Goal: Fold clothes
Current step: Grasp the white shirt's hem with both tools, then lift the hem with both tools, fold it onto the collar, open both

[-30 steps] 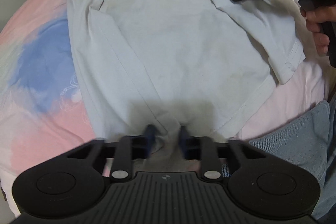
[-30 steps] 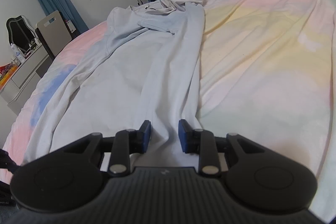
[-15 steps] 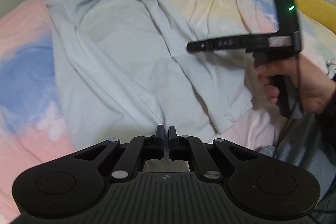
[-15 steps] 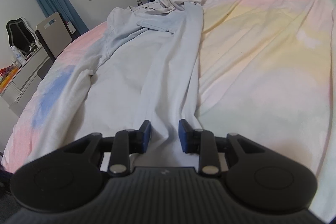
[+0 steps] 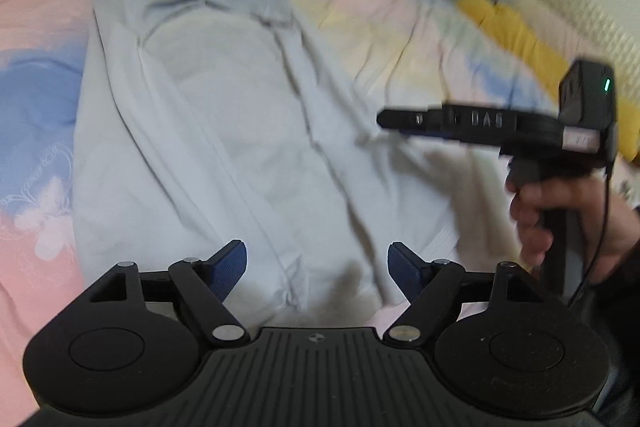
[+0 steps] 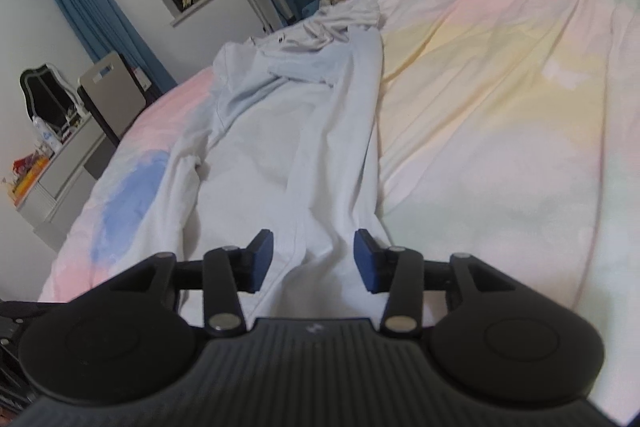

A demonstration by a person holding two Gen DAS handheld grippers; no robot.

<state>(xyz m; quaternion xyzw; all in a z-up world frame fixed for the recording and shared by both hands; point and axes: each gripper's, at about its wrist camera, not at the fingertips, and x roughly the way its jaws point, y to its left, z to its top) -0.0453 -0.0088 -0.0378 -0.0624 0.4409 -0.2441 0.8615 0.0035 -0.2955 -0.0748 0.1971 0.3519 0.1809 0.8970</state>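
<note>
Pale shirt (image 5: pixel 224 147) lies lengthwise on the bed (image 6: pixel 500 115), side panels folded in. Left tool (image 5: pixel 318 267) and right tool (image 6: pixel 314 259) are both opening, pinching nothing. Risk: released hem springs back, undoing the folds.

"DAS" — on the right tool (image 5: pixel 472 121).

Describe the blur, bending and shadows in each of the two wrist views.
Left wrist view: smeared by motion; the pale shirt and the right gripper look soft, while the left gripper, jaws opening, stays crisper; a dark shadow falls on the hem. Right wrist view: sharper, soft even light, the bed cover bulging from the fisheye, corners dark; right gripper's jaws opening with the hem between them.
</note>
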